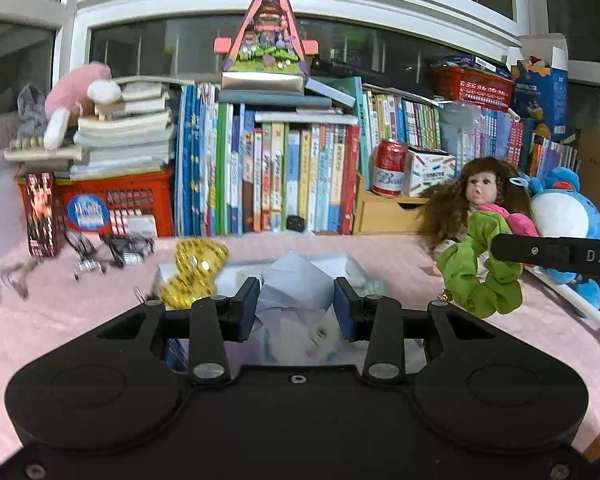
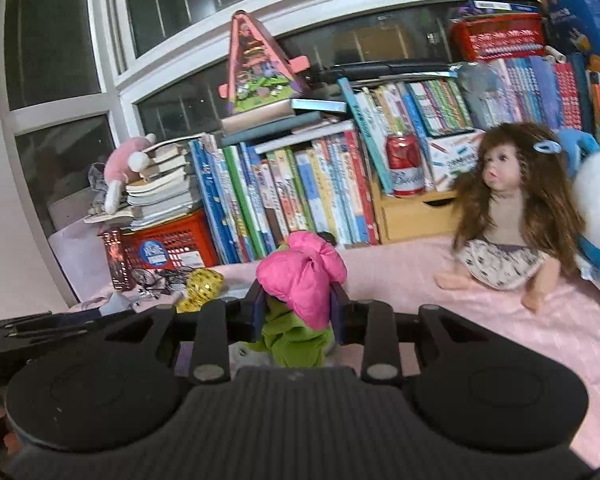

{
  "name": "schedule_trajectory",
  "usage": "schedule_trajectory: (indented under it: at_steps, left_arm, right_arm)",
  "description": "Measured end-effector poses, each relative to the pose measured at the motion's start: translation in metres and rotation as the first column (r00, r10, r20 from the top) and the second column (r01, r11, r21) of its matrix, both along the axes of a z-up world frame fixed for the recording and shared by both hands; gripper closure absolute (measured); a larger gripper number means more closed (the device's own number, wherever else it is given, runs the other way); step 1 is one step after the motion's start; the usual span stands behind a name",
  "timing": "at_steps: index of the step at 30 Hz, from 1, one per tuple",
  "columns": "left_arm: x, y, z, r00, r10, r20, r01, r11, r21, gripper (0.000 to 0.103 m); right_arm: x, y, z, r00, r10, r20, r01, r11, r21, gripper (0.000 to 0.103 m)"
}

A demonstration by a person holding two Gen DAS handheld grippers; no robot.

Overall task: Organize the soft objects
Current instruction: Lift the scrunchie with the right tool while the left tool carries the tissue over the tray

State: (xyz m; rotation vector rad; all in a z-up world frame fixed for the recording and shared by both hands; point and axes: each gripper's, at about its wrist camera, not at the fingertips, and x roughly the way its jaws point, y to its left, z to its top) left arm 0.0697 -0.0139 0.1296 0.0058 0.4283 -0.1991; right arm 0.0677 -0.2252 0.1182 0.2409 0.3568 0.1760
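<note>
Mid-carry: right gripper (image 2: pixel 296 312) pinching pink (image 2: pixel 300 276) and green scrunchies (image 1: pixel 480 276); left gripper (image 1: pixel 296 308) clamped on white fabric (image 1: pixel 296 284) — next, find a drop spot.

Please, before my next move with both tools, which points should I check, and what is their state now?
1. Right tool shut on the pink scrunchie and the green scrunchie: ok.
2. Left tool shut on the pale crumpled bundle: ok, it fills the gap between the pads.
3. Green scrunchie, which hangs loose, held securely: cannot tell.
4. Doll apart from the right tool's load: ok.
5. Place where these soft things should go: cannot tell.
</note>
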Motion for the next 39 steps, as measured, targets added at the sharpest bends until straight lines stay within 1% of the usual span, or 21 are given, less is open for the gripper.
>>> schedule_trajectory:
  at_steps: [3,5,9,11,18,21,25,31,35,39]
  left_arm:
    - [0.01,0.008,0.011,1.0,-0.01,0.001,0.01,1.0,0.013,0.065]
    - [0.02,0.014,0.016,1.0,-0.026,-0.018,0.026,1.0,0.005,0.065]
    - [0.047,0.029,0.022,0.991,-0.07,-0.11,0.064,0.996,-0.055,0.065]
    - [0.059,0.036,0.023,0.987,-0.077,-0.144,0.068,0.995,-0.068,0.065]
    - [0.094,0.051,0.023,0.977,-0.035,-0.211,0.026,0.999,-0.046,0.065]
    - [0.107,0.052,0.021,0.975,-0.017,-0.223,0.012,1.0,-0.024,0.065]
    - [0.125,0.053,0.017,0.966,-0.003,-0.257,-0.001,1.0,-0.013,0.065]
    - [0.141,0.047,0.009,0.966,0.024,-0.257,-0.017,0.999,0.028,0.065]
    - [0.152,0.046,0.003,0.96,0.04,-0.276,-0.031,0.999,0.035,0.065]
    - [0.164,0.045,-0.003,0.953,0.052,-0.298,-0.037,0.998,0.056,0.065]
  right_arm:
    - [0.01,0.01,0.008,1.0,0.017,-0.001,-0.017,1.0,0.007,0.066]
    - [0.016,0.015,0.012,1.0,0.024,-0.009,-0.023,1.0,0.014,0.066]
    - [0.033,0.027,0.019,0.999,0.034,-0.029,-0.033,0.999,0.021,0.066]
    - [0.041,0.034,0.022,0.999,0.033,-0.041,-0.032,0.999,0.015,0.066]
    - [0.068,0.056,0.027,0.996,0.044,-0.078,-0.043,0.999,0.009,0.066]
    - [0.08,0.064,0.028,0.994,0.047,-0.095,-0.046,0.999,0.005,0.066]
    - [0.095,0.074,0.028,0.993,0.037,-0.11,-0.04,0.999,-0.023,0.066]
    - [0.115,0.084,0.026,0.99,0.028,-0.135,-0.034,0.998,-0.045,0.066]
    - [0.127,0.088,0.021,0.987,0.027,-0.158,-0.035,0.998,-0.045,0.066]
    - [0.141,0.094,0.015,0.981,0.022,-0.191,-0.036,0.997,-0.068,0.066]
